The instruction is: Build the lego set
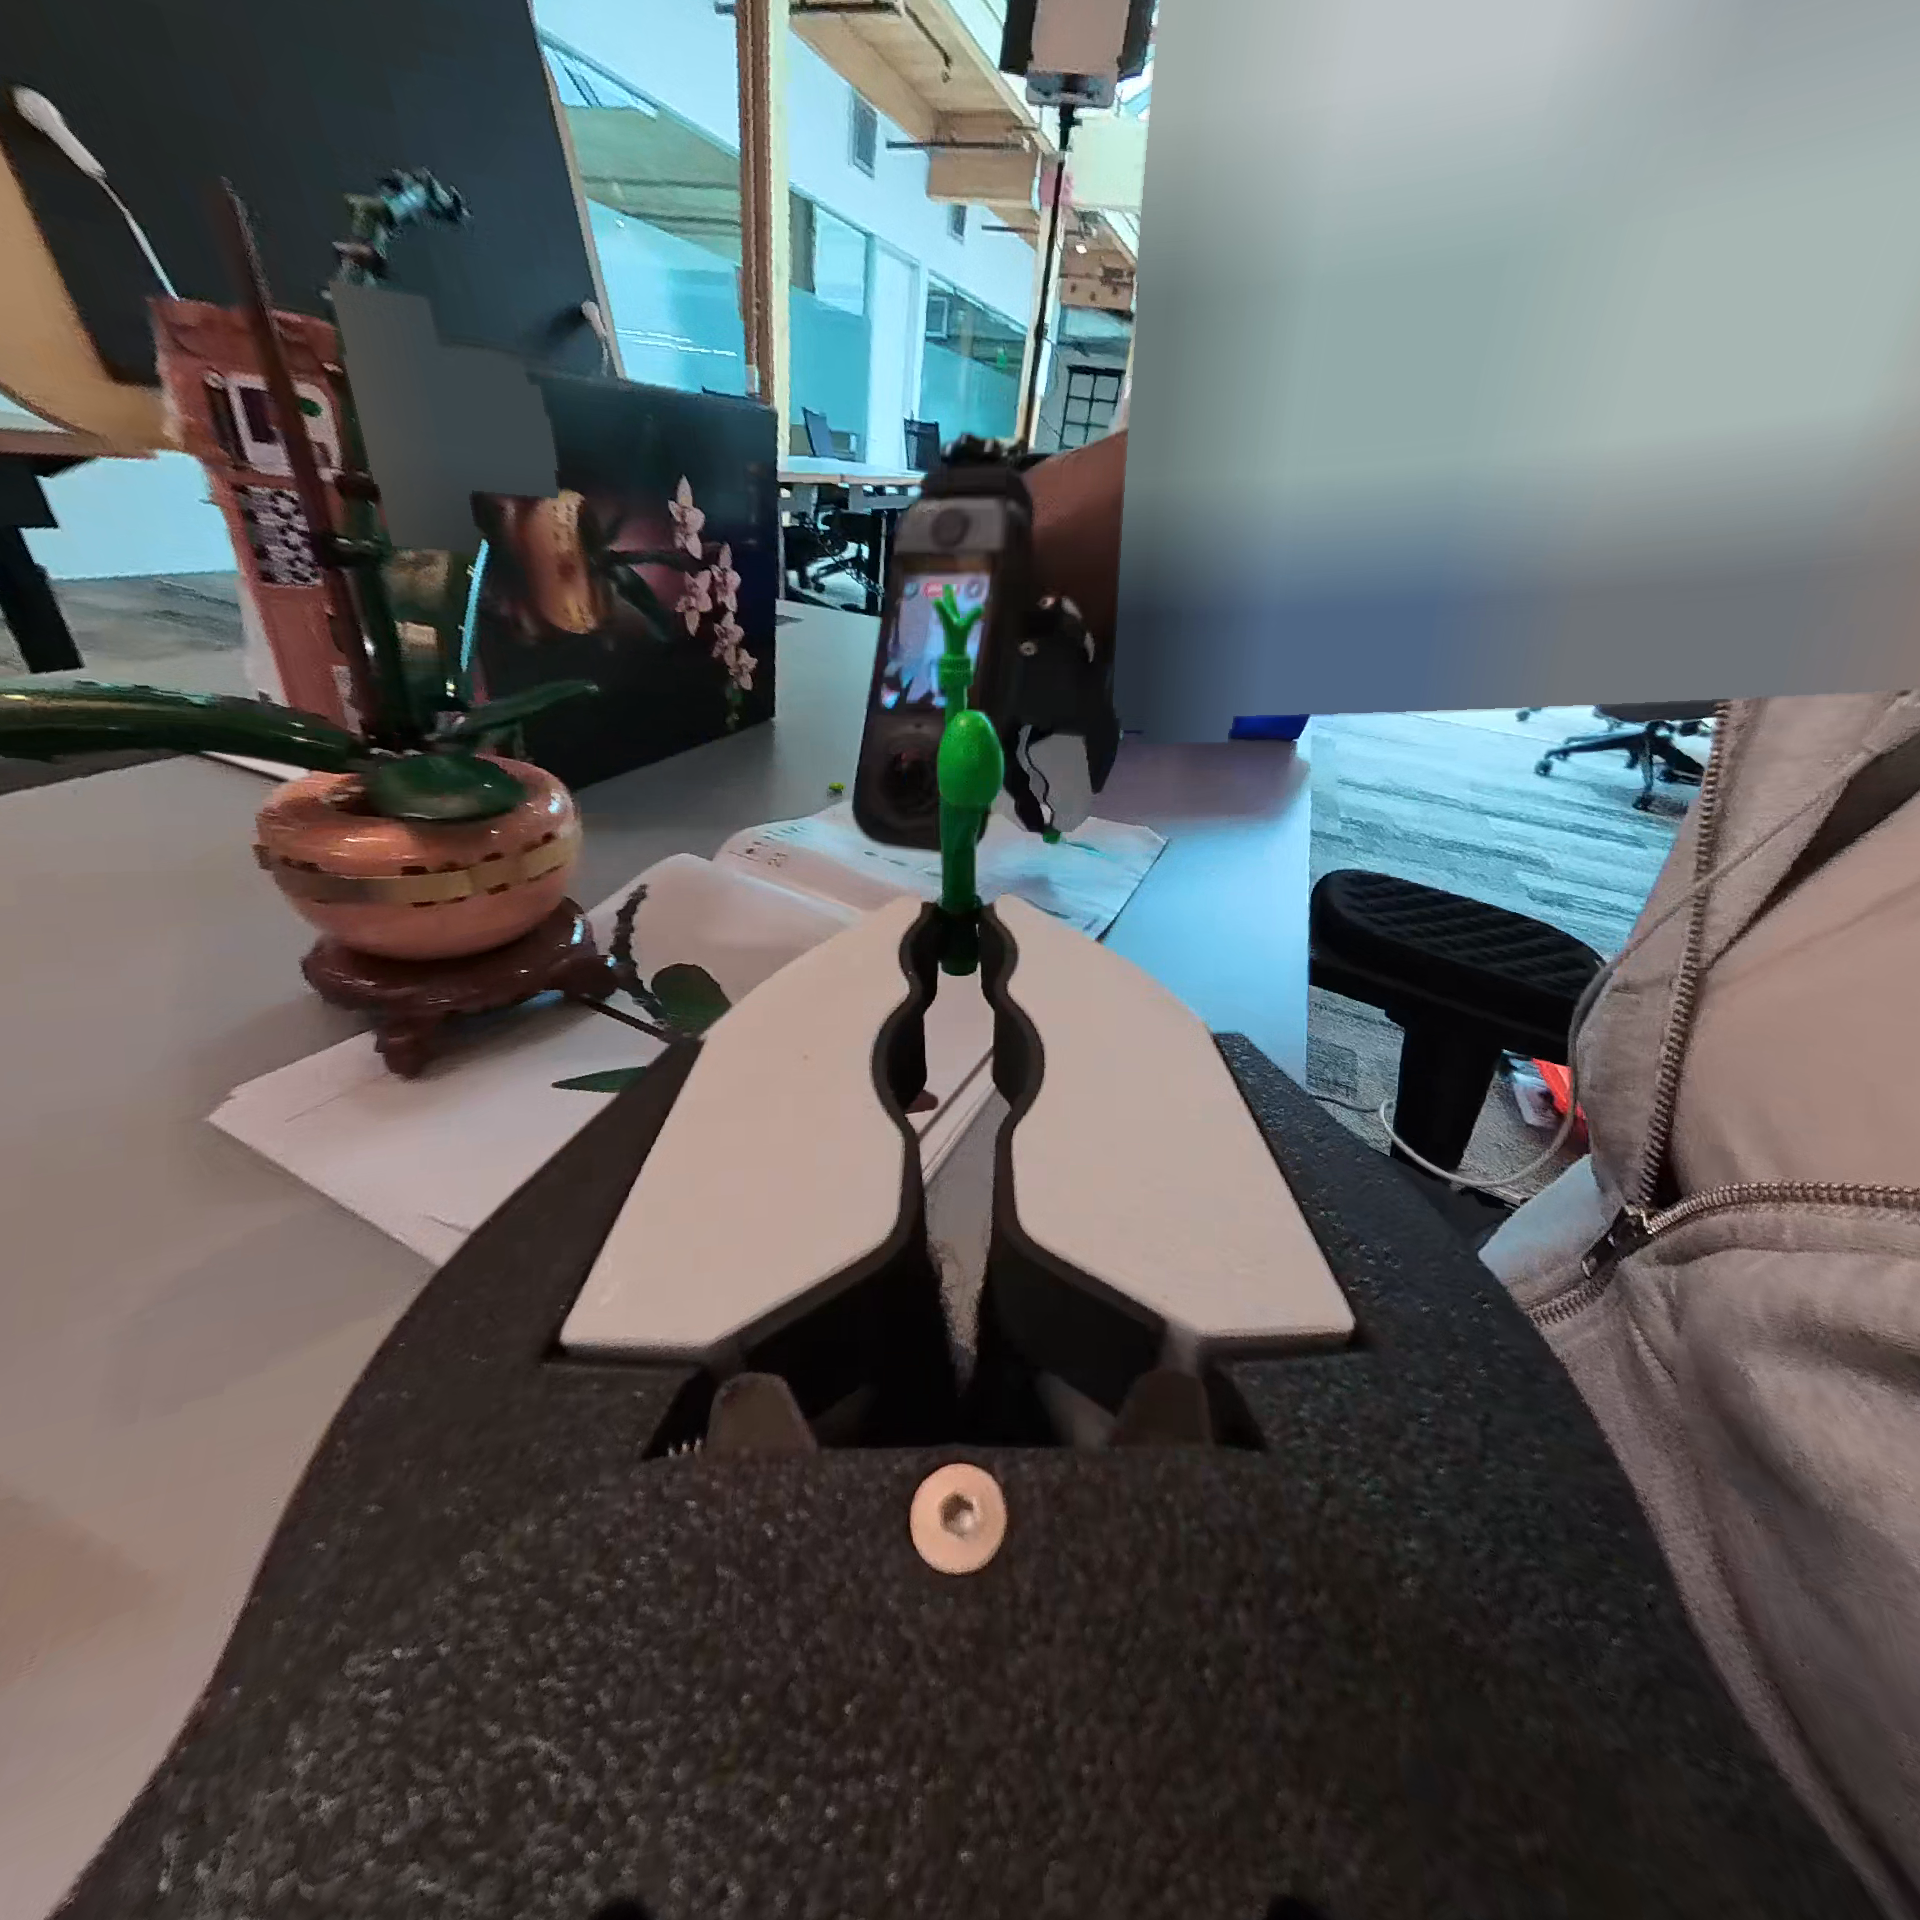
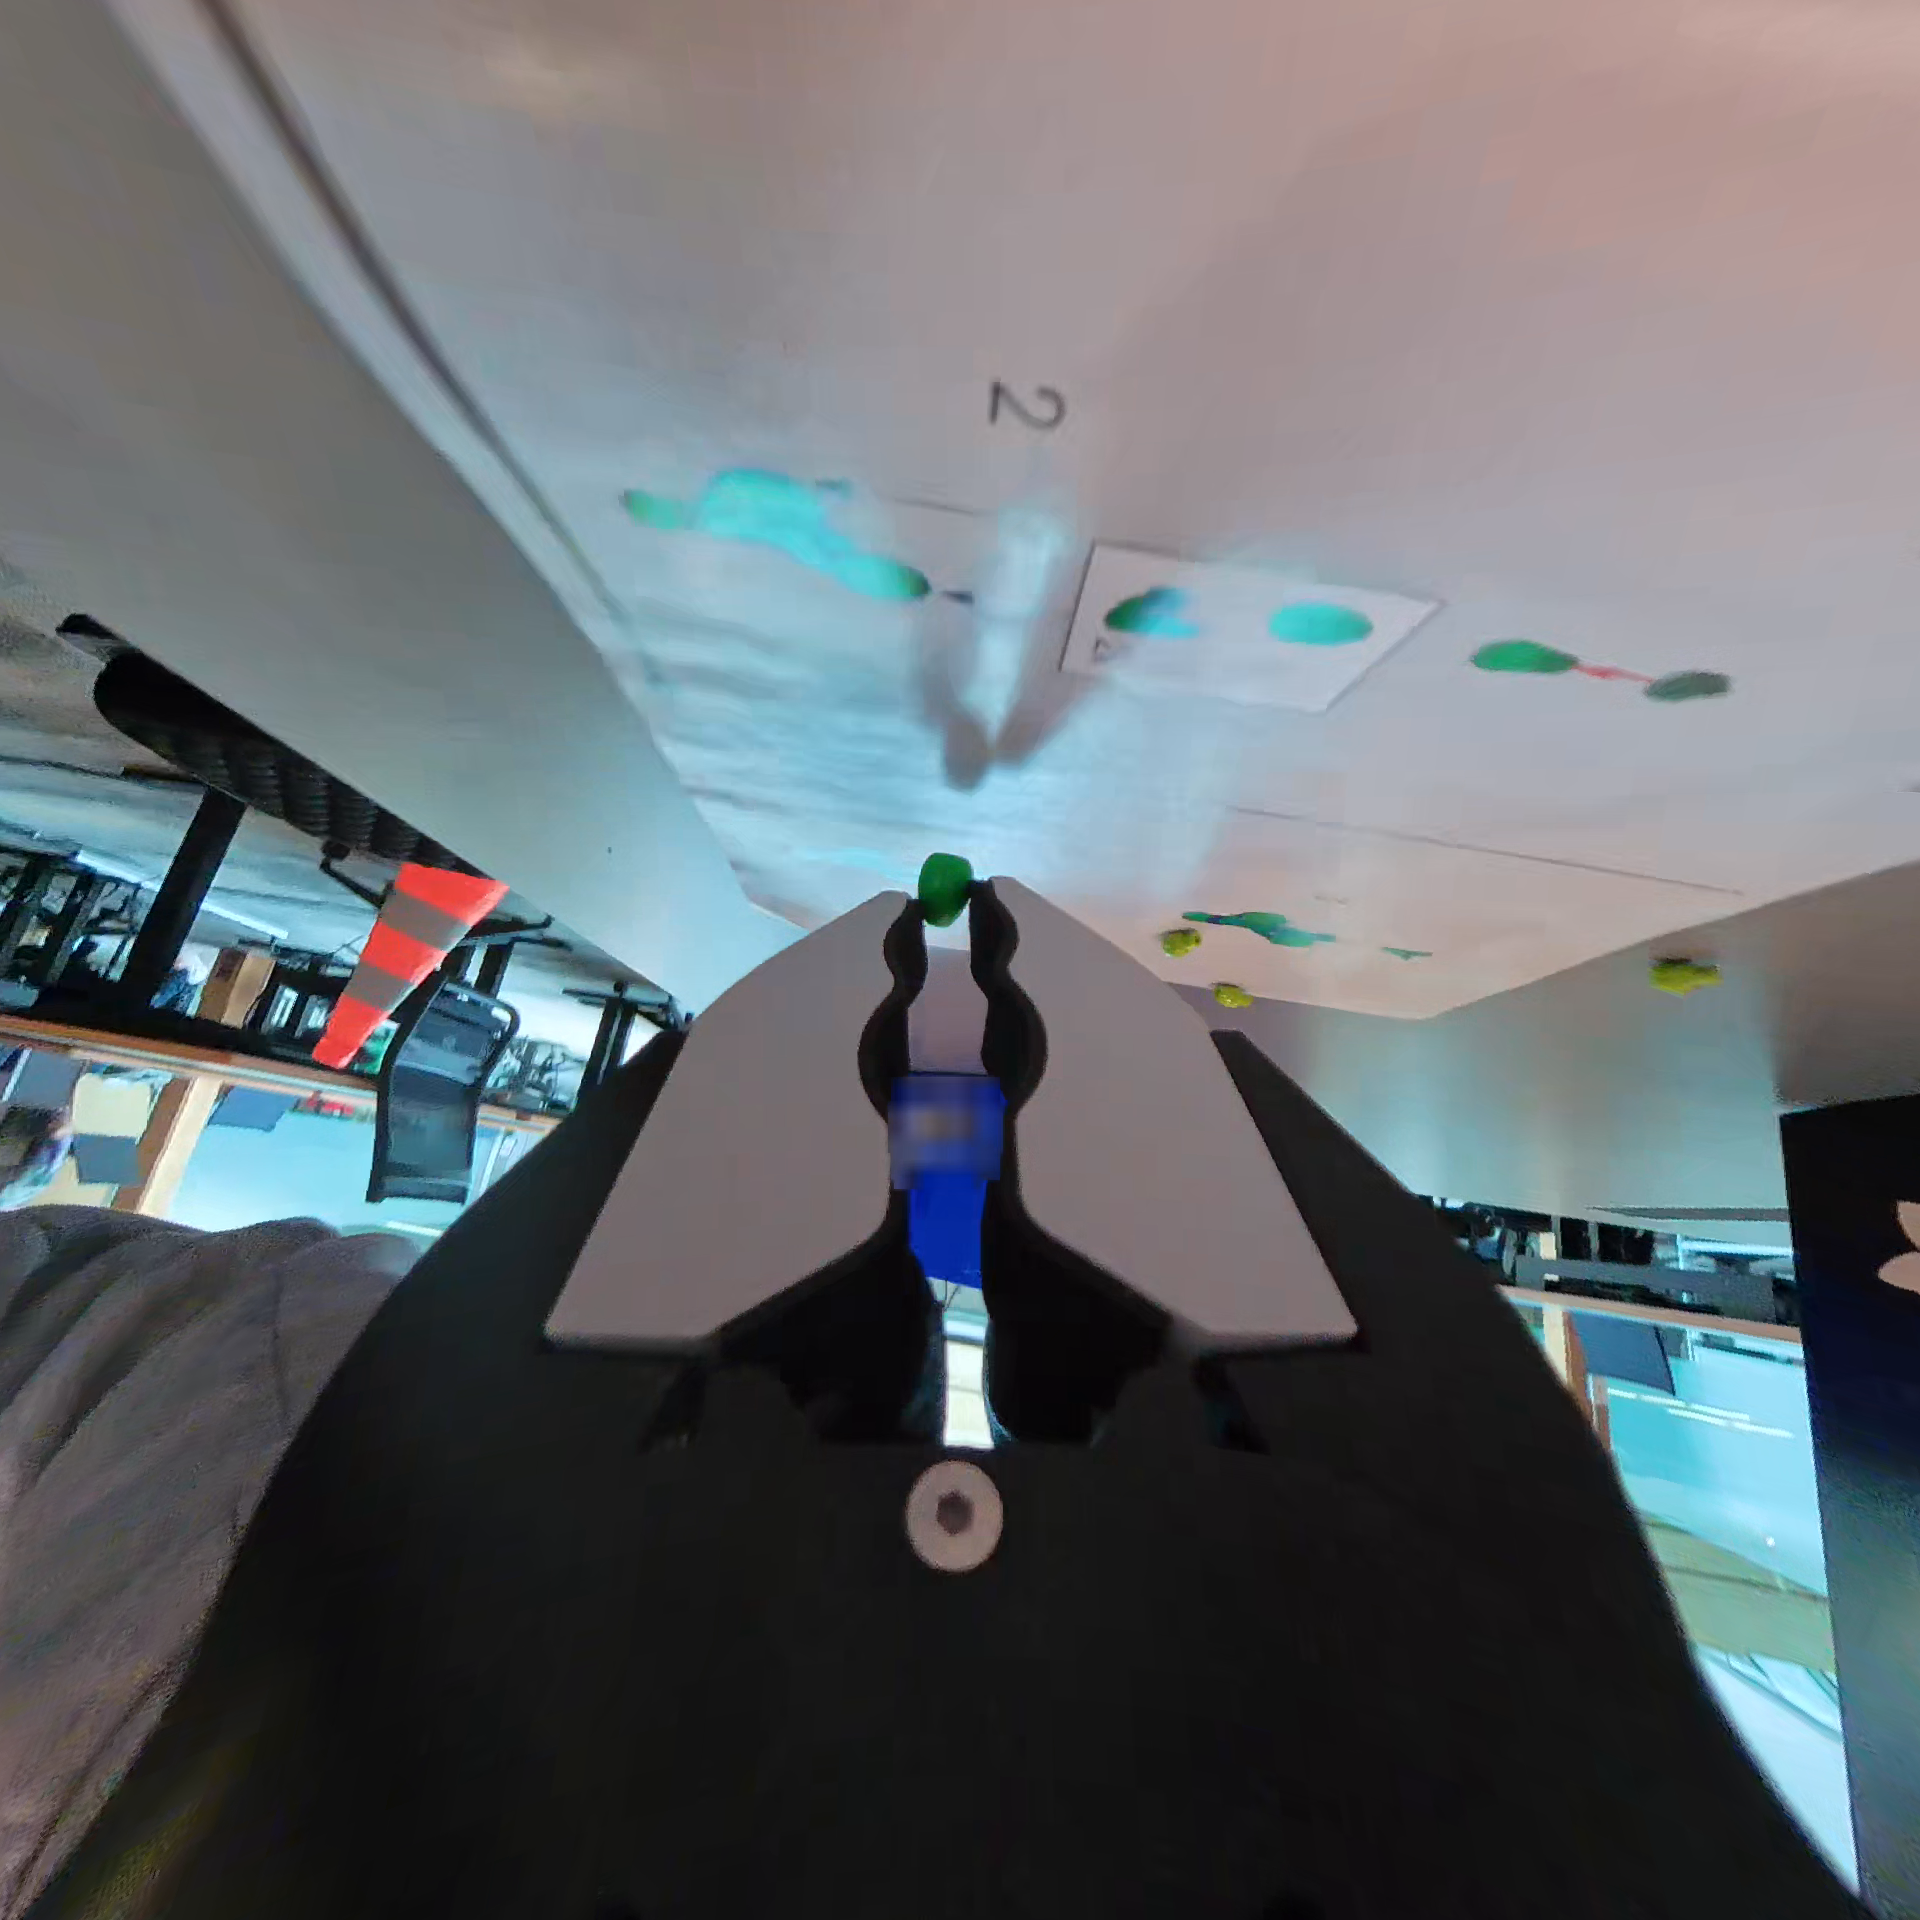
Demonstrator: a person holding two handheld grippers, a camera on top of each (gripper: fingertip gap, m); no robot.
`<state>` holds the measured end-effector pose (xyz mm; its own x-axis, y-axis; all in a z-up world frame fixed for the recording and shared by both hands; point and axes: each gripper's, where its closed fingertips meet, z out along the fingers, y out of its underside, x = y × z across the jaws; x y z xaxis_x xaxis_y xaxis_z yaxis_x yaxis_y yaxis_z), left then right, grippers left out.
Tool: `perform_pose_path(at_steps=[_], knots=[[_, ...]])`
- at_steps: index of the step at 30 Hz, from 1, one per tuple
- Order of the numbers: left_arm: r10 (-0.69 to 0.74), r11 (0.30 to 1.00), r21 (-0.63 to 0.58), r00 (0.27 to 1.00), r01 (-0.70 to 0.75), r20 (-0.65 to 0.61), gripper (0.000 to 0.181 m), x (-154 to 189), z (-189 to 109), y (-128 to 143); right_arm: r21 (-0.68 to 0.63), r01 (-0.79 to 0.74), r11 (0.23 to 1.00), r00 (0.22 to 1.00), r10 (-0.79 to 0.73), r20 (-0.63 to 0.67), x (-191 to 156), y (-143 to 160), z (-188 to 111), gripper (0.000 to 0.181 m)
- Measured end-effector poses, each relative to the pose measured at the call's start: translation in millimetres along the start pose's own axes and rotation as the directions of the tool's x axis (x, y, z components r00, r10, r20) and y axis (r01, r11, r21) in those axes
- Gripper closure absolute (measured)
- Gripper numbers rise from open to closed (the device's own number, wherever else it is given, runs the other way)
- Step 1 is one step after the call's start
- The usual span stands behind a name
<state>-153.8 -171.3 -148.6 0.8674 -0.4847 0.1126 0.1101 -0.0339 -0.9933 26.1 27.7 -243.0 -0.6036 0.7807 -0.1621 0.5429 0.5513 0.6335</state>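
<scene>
- The grey table (image 1: 156, 1039) spreads out ahead and to the left of the left tongs.
- A dark box (image 1: 644, 623) printed with orchid flowers stands upright on the table, far ahead and left of the left tongs.
- An open instruction booklet (image 1: 810, 862) lies flat on the table straight ahead of the left tongs; in the right wrist view its page (image 2: 1247, 416) fills the space beyond the right tongs.
- A pink brick-built pot (image 1: 416, 862) with dark green leaves sits on a brown stand, ahead and to the left of the left tongs, just beside the booklet.
- The left tongs (image 1: 956, 935) are pressed together on the foot of a bright green stem piece (image 1: 961, 790), which stands upright from their tips, an oval bud partway up and a forked tip on top.
- The right tongs (image 2: 943, 904) pinch a small round green piece (image 2: 943, 888) at the very tips, near the page; from the left wrist view they (image 1: 1049, 831) hang beyond the stem, tips down over the booklet.
- A few small yellow-green pieces (image 2: 1683, 975) lie to the right of the right tongs.
</scene>
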Motion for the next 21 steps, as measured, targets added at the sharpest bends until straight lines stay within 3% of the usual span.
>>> perform_pose_path(at_steps=[12,16,18,21], knots=[[-0.036,0.999,0.037,0.999,0.037,-0.025,0.175,-2,-3,-1,0.176,-0.028,0.984,0.999,0.032,-0.017,11,-21,-8,0.163],[-0.040,0.998,0.041,0.999,0.041,-0.028,0.175,-2,-4,-1,0.303,-0.031,0.953,0.998,0.046,-0.044,13,-25,-13,0.156],[-0.039,0.998,0.043,0.999,0.041,-0.028,0.175,-1,-4,-1,0.393,-0.036,0.919,0.997,0.060,-0.051,8,-23,-19,0.154],[-0.030,0.999,0.034,0.999,0.031,-0.029,0.175,0,-4,0,0.586,-0.069,0.807,0.986,0.145,-0.084,8,-13,-30,0.152]])
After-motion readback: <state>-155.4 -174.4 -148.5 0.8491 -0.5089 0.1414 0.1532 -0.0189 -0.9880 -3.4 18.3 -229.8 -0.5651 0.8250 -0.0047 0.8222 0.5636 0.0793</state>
